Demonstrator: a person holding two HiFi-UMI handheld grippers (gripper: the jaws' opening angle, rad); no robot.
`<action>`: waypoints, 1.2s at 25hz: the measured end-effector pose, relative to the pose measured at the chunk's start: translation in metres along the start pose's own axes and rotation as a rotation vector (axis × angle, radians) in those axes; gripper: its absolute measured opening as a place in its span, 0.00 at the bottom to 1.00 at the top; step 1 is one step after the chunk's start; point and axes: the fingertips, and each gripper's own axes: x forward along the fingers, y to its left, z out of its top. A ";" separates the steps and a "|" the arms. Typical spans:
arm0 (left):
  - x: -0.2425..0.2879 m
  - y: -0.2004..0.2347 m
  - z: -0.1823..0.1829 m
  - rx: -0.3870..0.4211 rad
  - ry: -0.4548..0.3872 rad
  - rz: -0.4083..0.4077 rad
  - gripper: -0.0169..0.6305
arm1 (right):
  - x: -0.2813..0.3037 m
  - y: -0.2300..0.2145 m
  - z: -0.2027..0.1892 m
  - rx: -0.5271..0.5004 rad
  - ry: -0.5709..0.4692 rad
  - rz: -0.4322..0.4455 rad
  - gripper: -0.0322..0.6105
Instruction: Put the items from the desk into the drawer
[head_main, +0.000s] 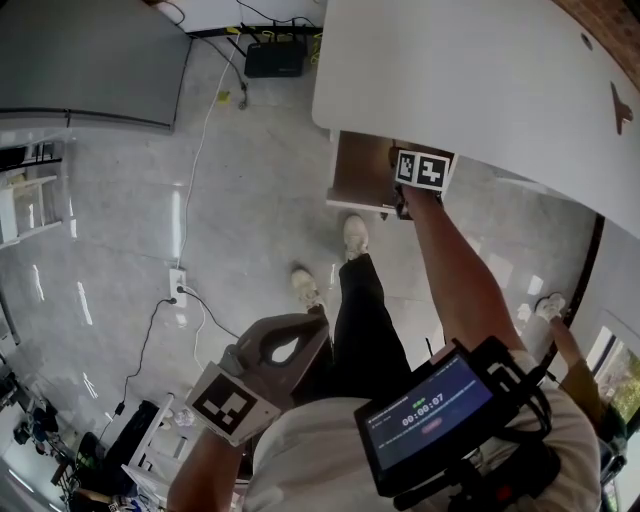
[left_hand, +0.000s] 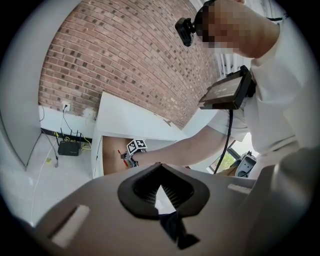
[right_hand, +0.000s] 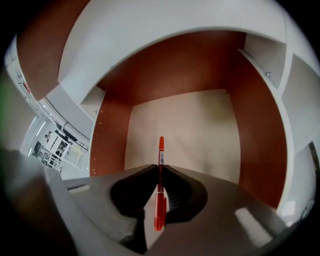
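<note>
An orange-red pen (right_hand: 161, 147) is pinched upright between the jaws of my right gripper (right_hand: 160, 168), its tip pointing into the open drawer (right_hand: 185, 125). The drawer has a cream bottom, brown walls, and nothing else shows inside it. In the head view the right gripper (head_main: 404, 206) reaches into that drawer (head_main: 358, 175) under the white desk (head_main: 470, 80). My left gripper (head_main: 300, 330) hangs low by the person's leg, shut with nothing in it. From the left gripper (left_hand: 160, 166), the right gripper (left_hand: 132, 156) shows at the drawer (left_hand: 111, 159).
A small dark item (head_main: 620, 106) lies on the desk at the far right. On the grey floor are a black router (head_main: 275, 58), a power strip with cables (head_main: 178, 286) and the person's shoes (head_main: 355, 236). A grey cabinet (head_main: 90, 60) stands at the upper left.
</note>
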 end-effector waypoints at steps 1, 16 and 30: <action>0.002 0.002 -0.002 -0.009 0.004 0.005 0.04 | 0.005 -0.003 -0.001 0.006 0.010 -0.002 0.11; 0.006 0.016 -0.010 -0.067 -0.011 0.033 0.04 | 0.030 -0.007 -0.018 0.079 0.091 0.049 0.12; -0.037 -0.021 0.010 0.020 -0.092 -0.032 0.04 | -0.070 0.030 -0.022 -0.114 0.027 0.008 0.12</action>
